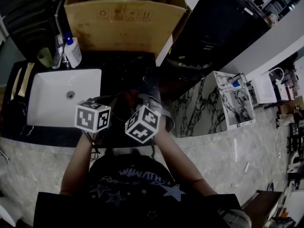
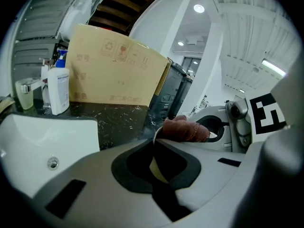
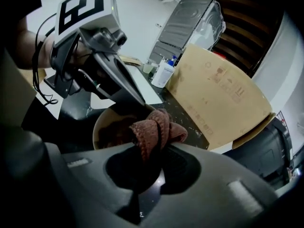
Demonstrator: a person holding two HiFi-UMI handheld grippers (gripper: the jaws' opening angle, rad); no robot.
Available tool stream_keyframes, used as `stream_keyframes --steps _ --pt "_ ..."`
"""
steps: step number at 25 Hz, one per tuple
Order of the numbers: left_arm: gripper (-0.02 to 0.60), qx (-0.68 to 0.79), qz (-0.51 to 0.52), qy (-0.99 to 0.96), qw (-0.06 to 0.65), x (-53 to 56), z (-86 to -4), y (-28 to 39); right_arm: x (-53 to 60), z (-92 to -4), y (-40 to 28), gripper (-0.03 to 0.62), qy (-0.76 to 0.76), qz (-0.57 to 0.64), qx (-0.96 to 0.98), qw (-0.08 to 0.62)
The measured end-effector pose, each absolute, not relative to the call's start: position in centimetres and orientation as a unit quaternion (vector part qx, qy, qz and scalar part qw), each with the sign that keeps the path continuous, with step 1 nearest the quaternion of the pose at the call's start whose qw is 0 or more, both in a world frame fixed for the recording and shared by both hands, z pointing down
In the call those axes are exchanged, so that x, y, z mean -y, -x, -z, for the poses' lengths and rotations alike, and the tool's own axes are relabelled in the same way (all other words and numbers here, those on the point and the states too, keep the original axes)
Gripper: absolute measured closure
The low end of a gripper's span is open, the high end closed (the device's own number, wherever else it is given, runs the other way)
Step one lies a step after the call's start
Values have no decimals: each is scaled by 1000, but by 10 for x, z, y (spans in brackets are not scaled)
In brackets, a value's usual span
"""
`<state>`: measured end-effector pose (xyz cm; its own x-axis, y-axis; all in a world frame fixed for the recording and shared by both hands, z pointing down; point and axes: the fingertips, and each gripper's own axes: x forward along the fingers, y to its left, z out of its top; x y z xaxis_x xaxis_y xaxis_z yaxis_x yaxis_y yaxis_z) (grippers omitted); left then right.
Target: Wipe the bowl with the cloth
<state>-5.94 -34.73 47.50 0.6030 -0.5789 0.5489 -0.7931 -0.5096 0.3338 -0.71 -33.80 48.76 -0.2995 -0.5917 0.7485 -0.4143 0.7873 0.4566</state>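
Cloth [image 3: 156, 127] bunched at the bowl [image 3: 95, 129] mouth
Right gripper [image 3: 145, 151] clamps the cloth, bowl hollow lying just ahead-left; left gripper [image 2: 156, 144] pinches the opposite rim, jaws narrow

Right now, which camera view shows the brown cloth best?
The right gripper view: the cloth is bunched, pinched in the right gripper, above the bowl. The left gripper view shows only one end past the bowl's rim. In the head view the marker cubes hide it.
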Motion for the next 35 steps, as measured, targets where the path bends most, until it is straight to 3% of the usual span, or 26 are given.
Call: stream_keyframes --steps 4,8,16,21,26,35 --pt "560 395 -190 -856 274 346 -475 53 329 -499 2 543 -280 75 782 552" --pt "560 390 -193 -863 259 348 -472 47 321 -507 8 544 -249 8 800 546" --pt "558 394 -191 -857 270 345 -479 48 306 -531 29 545 -199 -211 867 404" --pt "557 398 -183 -858 268 347 -476 50 307 -510 49 545 -184 -325 886 274" --pt "558 407 -169 -854 276 351 -476 59 316 -489 42 545 -194 -355 892 199" --pt "563 459 -121 -828 299 377 -478 96 340 -433 -12 543 -287 -280 906 137"
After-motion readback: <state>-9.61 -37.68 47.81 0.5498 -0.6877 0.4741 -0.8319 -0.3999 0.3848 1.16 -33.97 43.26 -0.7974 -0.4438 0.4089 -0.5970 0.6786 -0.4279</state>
